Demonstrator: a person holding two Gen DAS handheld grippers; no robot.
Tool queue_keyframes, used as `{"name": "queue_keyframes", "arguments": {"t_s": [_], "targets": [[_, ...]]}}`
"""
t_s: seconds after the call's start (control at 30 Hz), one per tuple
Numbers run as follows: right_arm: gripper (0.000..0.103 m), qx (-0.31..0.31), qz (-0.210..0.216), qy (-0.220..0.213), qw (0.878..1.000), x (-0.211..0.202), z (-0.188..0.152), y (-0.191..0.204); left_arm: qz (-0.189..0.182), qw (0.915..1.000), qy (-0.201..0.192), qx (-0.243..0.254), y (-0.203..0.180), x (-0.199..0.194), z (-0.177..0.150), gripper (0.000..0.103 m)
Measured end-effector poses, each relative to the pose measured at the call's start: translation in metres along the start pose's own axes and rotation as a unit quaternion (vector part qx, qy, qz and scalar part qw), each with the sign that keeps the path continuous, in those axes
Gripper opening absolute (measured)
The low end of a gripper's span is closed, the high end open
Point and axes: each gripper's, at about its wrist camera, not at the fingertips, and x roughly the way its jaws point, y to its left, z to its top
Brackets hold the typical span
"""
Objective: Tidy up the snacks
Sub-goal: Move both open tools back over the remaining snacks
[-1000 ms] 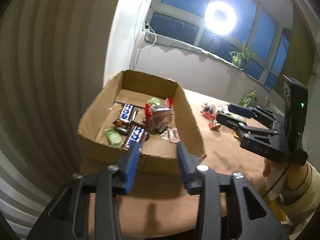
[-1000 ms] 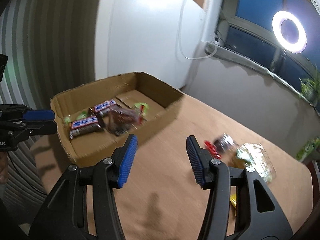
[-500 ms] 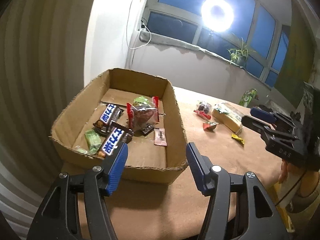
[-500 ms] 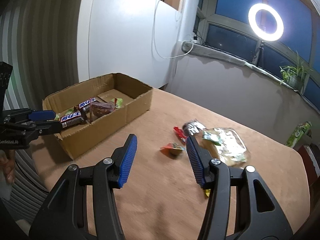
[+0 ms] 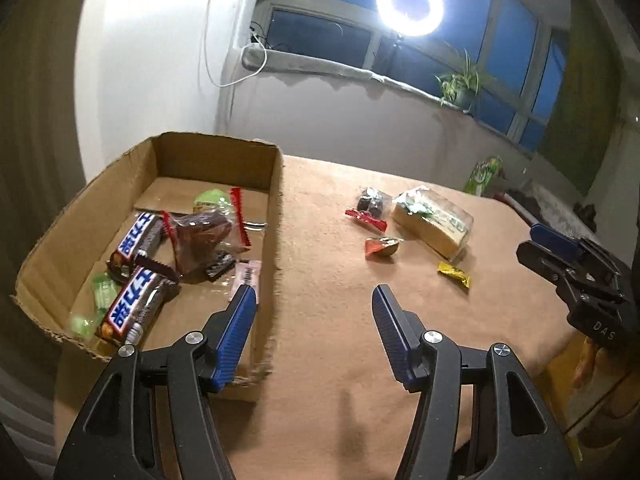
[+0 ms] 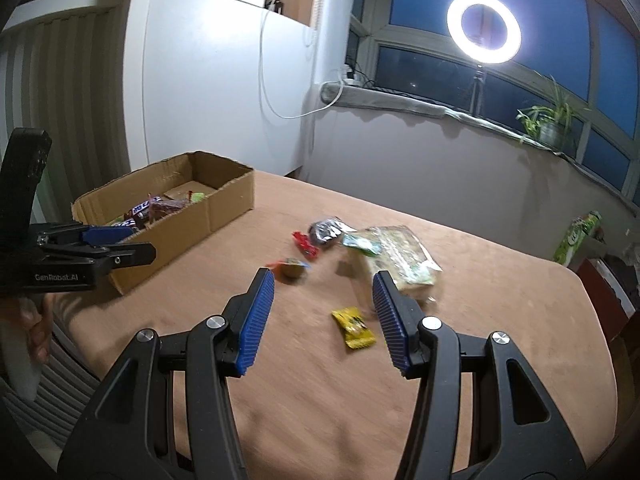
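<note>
Both hand-held grippers are hanging over the brown table [image 5: 332, 264] with nothing between their blue pads. Jaws of the left hand-held gripper [image 5: 314, 320] have just been opening and are standing apart, empty, over the near right corner of the cardboard box [image 5: 276, 184]. Jaws of the right hand-held gripper [image 6: 324, 308] are standing apart too, released, with a small yellow candy [image 6: 354, 327] lying on the table between and just beyond them (not touching either pad).

At the table's left edge the cardboard box is holding two Snickers bars [image 5: 136, 304], a clear bag with red edges and brown contents [image 5: 202, 240], small green packets [image 5: 102, 288] and a pink wrapper [image 5: 247, 276].

Toward the middle of the table, well apart from the box, loose snacks are lying near one another: a dark round pack with a red strip [image 6: 326, 232], a small red-and-orange wrapper [image 6: 292, 268], and a clear-wrapped pale block with green print [image 6: 396, 256]. A green carton [image 6: 578, 236] is standing past the far right edge of the table.

A lit ring light [image 6: 484, 28] is glowing before the dark window, with a potted plant [image 6: 550, 124] on the sill.
</note>
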Motion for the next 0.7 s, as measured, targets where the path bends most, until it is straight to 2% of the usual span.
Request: {"name": "queue_keyframes", "arguments": {"t_s": [0.07,0.17,0.27,0.53,0.7], "targets": [[0.055,0.004,-0.002,0.005,1.000,-0.002,-0.006,-0.007,0.009,0.9999,-0.008,-0.005,-0.004,-0.007,0.003,0.062],[0.056,0.013,-0.007,0.016,1.000,0.000,-0.018,-0.018,0.021,0.9993,-0.032,0.007,-0.013,-0.020,0.012,0.075],[0.056,0.022,-0.007,0.021,1.000,-0.001,-0.027,-0.025,0.018,0.9986,-0.046,0.017,-0.025,-0.024,0.022,0.077],[0.056,0.038,-0.009,0.029,0.999,-0.004,-0.040,-0.043,-0.015,0.9980,-0.029,0.054,-0.067,0.002,0.034,0.077],[0.057,0.034,0.000,0.052,0.998,0.010,-0.046,-0.049,-0.018,0.9979,0.005,0.063,-0.080,0.032,0.034,0.077]]}}
